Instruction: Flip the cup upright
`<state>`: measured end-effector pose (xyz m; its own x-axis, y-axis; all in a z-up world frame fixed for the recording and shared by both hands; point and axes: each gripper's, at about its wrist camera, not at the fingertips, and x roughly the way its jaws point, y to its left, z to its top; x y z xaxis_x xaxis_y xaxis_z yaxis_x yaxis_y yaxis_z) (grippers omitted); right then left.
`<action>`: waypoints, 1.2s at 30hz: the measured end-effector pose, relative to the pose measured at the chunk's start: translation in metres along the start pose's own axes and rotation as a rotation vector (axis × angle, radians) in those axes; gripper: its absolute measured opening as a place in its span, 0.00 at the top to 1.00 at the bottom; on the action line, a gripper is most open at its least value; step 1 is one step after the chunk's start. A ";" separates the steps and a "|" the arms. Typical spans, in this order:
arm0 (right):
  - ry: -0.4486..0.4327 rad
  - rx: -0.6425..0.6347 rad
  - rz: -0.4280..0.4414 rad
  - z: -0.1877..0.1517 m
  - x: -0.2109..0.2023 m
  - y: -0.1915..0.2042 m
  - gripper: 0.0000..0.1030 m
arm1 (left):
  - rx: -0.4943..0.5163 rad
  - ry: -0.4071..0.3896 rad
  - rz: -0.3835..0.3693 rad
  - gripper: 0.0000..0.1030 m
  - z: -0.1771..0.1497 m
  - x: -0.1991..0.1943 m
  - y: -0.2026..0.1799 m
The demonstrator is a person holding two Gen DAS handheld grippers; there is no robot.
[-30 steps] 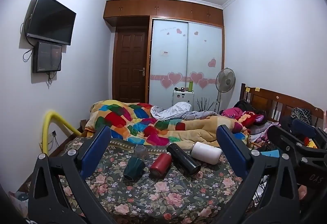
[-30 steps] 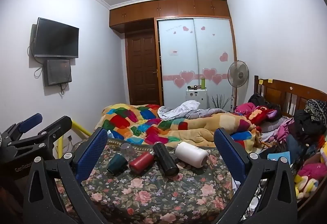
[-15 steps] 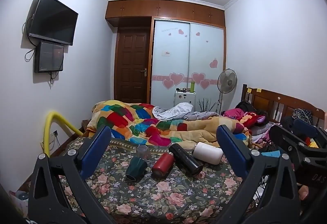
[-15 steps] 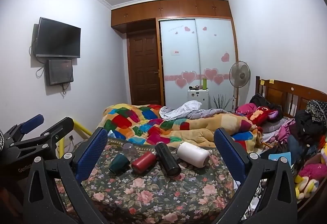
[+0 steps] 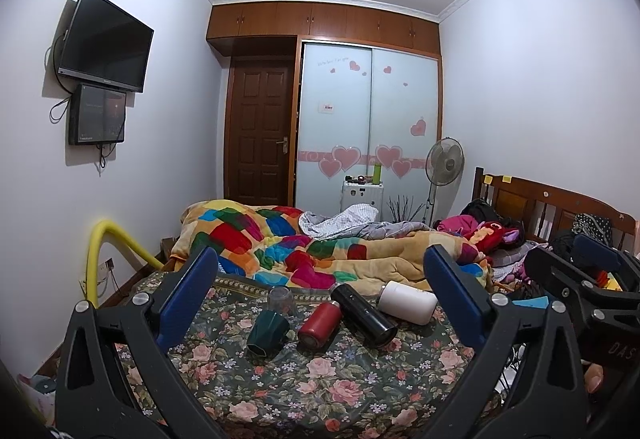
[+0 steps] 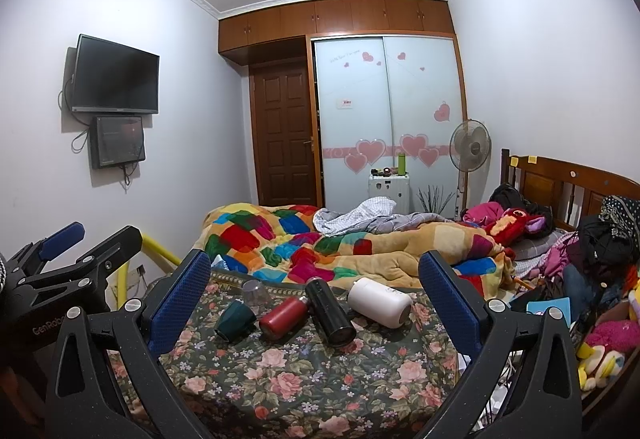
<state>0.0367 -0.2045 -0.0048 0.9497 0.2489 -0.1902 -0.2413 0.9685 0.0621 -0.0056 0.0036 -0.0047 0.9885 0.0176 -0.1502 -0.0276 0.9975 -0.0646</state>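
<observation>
You've got a dark green cup point(image 5: 267, 331), a red bottle point(image 5: 319, 323), a black flask point(image 5: 363, 314) and a white one point(image 5: 407, 302) on a dark rose-print cloth point(image 5: 320, 379). The glass point(image 5: 279, 299) looks clear, maybe smoky. Patchwork blanket point(image 5: 280, 243) behind, blue pads point(image 5: 188, 297) on your tool.

The left gripper point(image 5: 318, 273) is held level and pointing forward, its two blue-padded fingers point(image 5: 188, 299) spread wide with nothing between them. The right gripper point(image 6: 314, 277) sits in the same pose, fingers point(image 6: 448, 305) likewise wide apart and empty. Each gripper shows at the edge of the other's view: the left one point(image 6: 70, 243) at the far left, the right one point(image 5: 576, 263) at the far right, so they appear to be held side by side, a little apart.
</observation>
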 end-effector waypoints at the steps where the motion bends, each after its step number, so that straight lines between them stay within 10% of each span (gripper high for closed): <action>1: 0.000 0.000 0.000 0.000 0.000 0.000 0.00 | -0.001 -0.001 0.000 0.00 -0.001 0.000 0.000; 36: -0.001 0.003 0.003 0.000 0.000 0.002 0.00 | 0.000 -0.004 -0.007 0.00 0.007 -0.003 -0.004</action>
<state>0.0366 -0.2025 -0.0052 0.9490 0.2521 -0.1891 -0.2440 0.9676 0.0653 -0.0074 0.0003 0.0024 0.9892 0.0111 -0.1463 -0.0208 0.9976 -0.0655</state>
